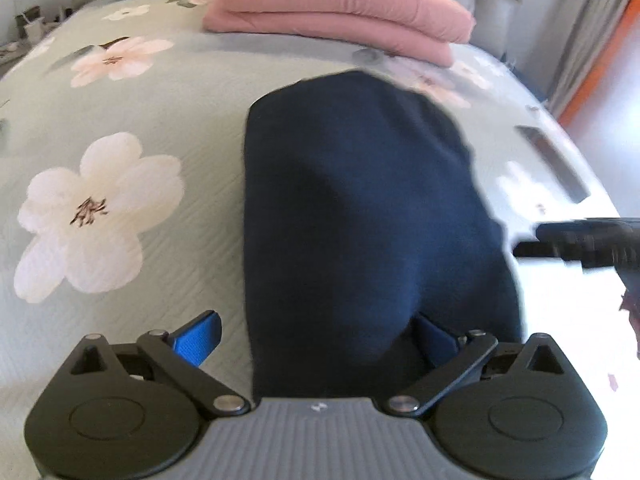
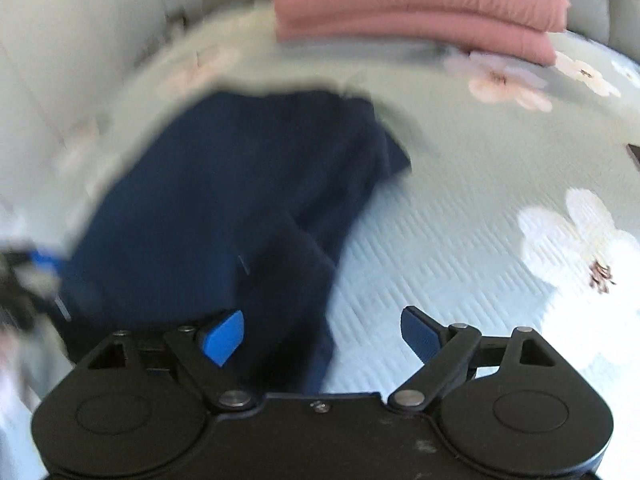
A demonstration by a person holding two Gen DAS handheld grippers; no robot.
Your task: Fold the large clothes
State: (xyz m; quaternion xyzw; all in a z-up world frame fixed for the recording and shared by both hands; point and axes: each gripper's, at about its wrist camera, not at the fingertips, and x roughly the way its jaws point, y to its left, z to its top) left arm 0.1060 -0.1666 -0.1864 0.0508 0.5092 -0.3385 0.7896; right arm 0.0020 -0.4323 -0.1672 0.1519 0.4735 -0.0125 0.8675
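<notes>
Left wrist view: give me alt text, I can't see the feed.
A navy garment lies lengthwise on a floral bedspread, its near end between the open fingers of the left hand-held gripper. A folded pink blanket sits beyond it.

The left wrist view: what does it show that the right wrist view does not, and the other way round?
Only the left wrist view shows the left tool open, with the navy garment lying between its fingers, the grey curtain with an orange strip, and clutter on a side surface at far left.

Only the right wrist view shows the right tool open, and a loose fold of the garment reaching toward the right side.

Both share the navy garment, the folded pink blanket behind it, and the floral bedspread.
</notes>
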